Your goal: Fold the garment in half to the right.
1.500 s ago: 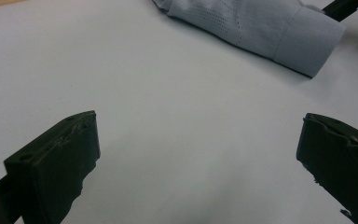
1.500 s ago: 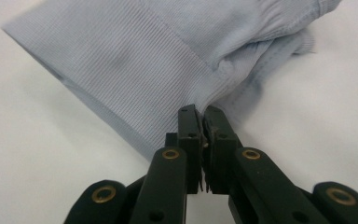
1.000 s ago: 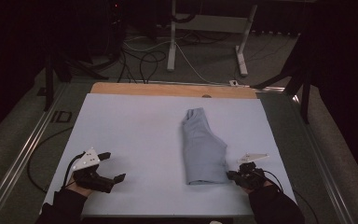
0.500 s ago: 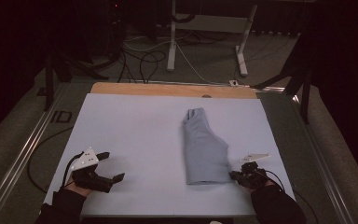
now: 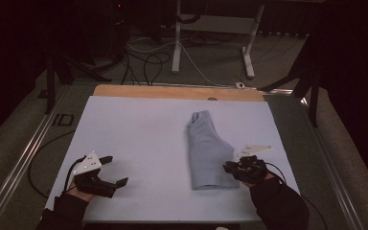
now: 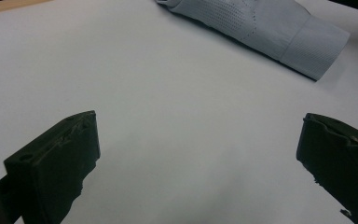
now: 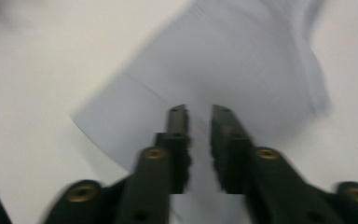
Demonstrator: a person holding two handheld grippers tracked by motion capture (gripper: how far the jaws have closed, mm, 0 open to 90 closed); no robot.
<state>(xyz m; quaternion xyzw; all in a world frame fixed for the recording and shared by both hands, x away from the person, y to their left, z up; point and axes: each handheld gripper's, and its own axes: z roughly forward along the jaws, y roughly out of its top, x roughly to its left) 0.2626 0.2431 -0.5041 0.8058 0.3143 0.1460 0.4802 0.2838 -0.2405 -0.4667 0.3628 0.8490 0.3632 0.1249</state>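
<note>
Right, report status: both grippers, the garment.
Left gripper open, idle. Right gripper just been opening, nothing between its jaws, above folded grey garment. Garment flat on white tabletop. Nothing obstructing.

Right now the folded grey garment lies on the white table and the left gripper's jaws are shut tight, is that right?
Not quite. The garment does lie on the table, but the left gripper has its jaws spread wide apart with nothing between them, as the left gripper view shows.

Folded pale-blue garment [image 5: 208,151] flat on the white table [image 5: 134,134]
</note>
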